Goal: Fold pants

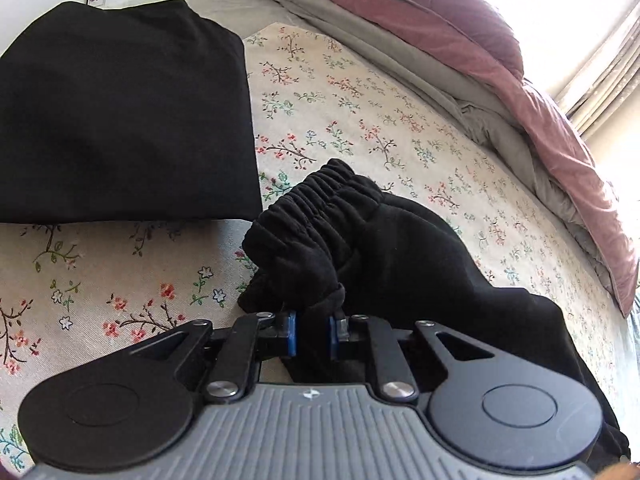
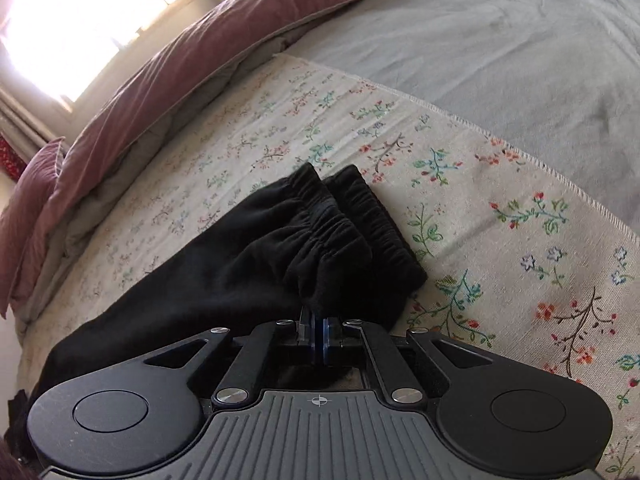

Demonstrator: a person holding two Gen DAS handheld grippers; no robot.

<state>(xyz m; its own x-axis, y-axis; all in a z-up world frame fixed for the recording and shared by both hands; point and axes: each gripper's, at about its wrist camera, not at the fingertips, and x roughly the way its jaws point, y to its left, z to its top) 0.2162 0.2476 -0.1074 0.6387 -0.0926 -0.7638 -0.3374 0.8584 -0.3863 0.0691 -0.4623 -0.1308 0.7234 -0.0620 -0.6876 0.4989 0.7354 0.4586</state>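
Observation:
Black pants (image 1: 360, 240) with a gathered elastic waistband lie on a floral sheet (image 1: 360, 120). My left gripper (image 1: 312, 336) is shut on a bunched part of the waistband, black fabric between its blue pads (image 1: 292, 336). In the right wrist view the pants (image 2: 260, 248) run from the waistband (image 2: 360, 220) back to the lower left. My right gripper (image 2: 318, 340) is shut on the waistband's near edge, its blue pads almost touching.
A folded black garment (image 1: 120, 112) lies at the left in the left wrist view. A pink and grey duvet (image 1: 500, 60) is heaped along the bed's far side, also in the right wrist view (image 2: 180, 60). Grey bedding (image 2: 500, 40) lies beyond the floral sheet's edge.

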